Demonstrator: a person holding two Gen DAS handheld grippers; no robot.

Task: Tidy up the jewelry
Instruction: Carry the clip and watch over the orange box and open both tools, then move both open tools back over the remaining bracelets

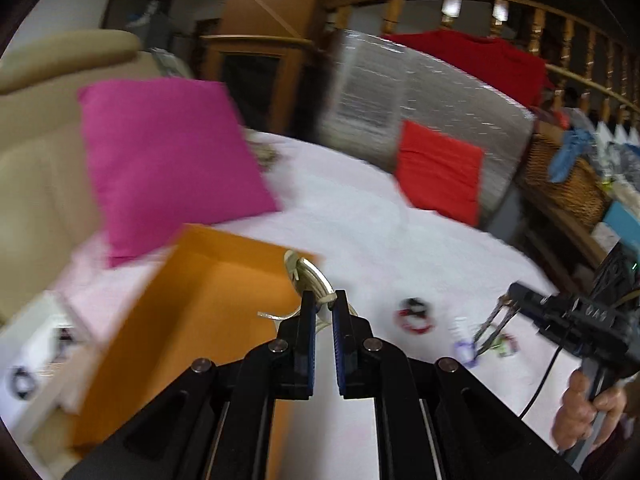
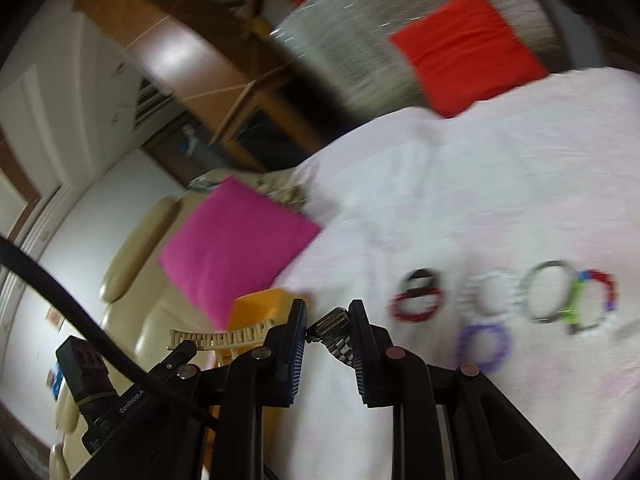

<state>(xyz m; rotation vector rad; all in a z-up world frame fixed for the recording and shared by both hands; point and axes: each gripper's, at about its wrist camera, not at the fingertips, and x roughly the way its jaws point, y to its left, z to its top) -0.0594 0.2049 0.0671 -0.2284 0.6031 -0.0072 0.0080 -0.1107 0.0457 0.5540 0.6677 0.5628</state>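
My left gripper (image 1: 323, 300) is shut on a cream and silver link bracelet (image 1: 310, 276), held at the right edge of an open orange box (image 1: 192, 312). In the right wrist view the same bracelet (image 2: 220, 338) sticks out of the left gripper near the box (image 2: 256, 308). My right gripper (image 2: 328, 322) is shut on a dark metal link bracelet (image 2: 332, 330), held above the white cloth (image 2: 460, 184). It appears in the left wrist view (image 1: 502, 302) with the bracelet (image 1: 490, 326) hanging from it. A red and black bracelet (image 2: 418, 298), a white one (image 2: 492, 294), a silver one (image 2: 548, 290), a multicoloured one (image 2: 592, 296) and a purple one (image 2: 484, 346) lie on the cloth.
A pink cushion (image 1: 164, 164) leans on a beige sofa (image 1: 36, 152) left of the box. A red cushion (image 1: 440, 172) rests against a silver wrapped block (image 1: 420, 96) at the far edge. A wicker basket (image 1: 568, 180) stands at the right. A white shelf (image 1: 40, 352) is at the lower left.
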